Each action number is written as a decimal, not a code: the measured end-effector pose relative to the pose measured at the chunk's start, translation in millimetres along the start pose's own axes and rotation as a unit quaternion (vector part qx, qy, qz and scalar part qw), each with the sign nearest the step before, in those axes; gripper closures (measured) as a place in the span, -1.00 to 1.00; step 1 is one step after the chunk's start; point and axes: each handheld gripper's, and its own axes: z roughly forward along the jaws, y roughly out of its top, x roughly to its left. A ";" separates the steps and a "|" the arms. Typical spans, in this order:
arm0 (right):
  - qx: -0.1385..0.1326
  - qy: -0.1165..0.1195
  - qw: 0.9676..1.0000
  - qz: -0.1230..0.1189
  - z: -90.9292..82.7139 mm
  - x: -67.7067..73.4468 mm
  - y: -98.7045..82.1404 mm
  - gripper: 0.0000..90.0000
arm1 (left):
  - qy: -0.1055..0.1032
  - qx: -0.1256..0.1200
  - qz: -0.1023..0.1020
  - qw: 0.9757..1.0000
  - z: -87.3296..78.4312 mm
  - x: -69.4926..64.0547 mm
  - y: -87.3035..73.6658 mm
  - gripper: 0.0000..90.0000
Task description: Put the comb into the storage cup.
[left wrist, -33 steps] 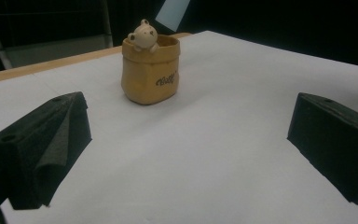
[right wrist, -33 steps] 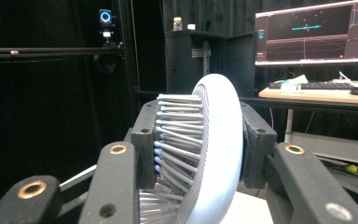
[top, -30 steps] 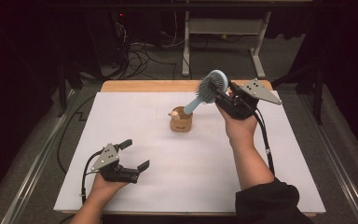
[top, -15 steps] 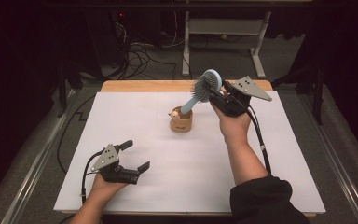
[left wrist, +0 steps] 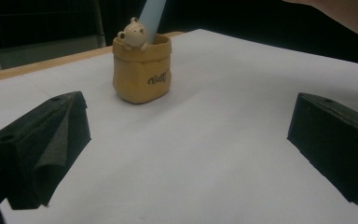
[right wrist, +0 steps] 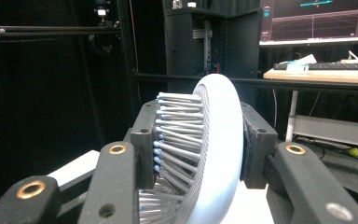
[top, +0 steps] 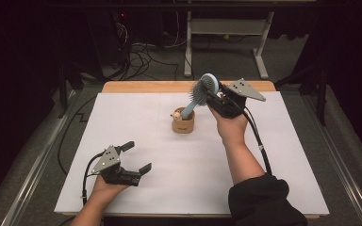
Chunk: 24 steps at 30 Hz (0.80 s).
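White table (top: pixel 273 155), right claw (top: pixel 213 95) raised

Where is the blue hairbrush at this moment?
In the high view the hairbrush stands tilted at the table's far middle, its handle inside the small tan holder and its head clamped in the right gripper.

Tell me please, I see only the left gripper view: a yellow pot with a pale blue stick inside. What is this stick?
Observer: It is the handle of a hairbrush; the high view shows its bristled head above the pot.
Operator: Does somebody hold it?
Observer: Yes, the right gripper is shut on the brush head, one jaw on the bristles, one on the back.
Operator: And my left gripper?
Observer: The left gripper is open, low over the white table, near the person.
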 end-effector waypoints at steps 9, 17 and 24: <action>0.010 -0.001 1.000 0.000 7.3 3.6 -7.0 0.32 | 0.004 -0.006 0.001 1.000 -1.2 0.5 0.0 -0.99; 0.018 -0.002 1.000 0.003 14.1 6.2 -13.4 0.31 | 0.003 -0.007 0.001 1.000 -1.7 0.5 0.1 -0.99; 0.023 -0.003 1.000 0.004 18.9 8.0 -19.1 0.31 | 0.004 -0.004 0.003 1.000 -1.2 0.8 -0.2 -0.99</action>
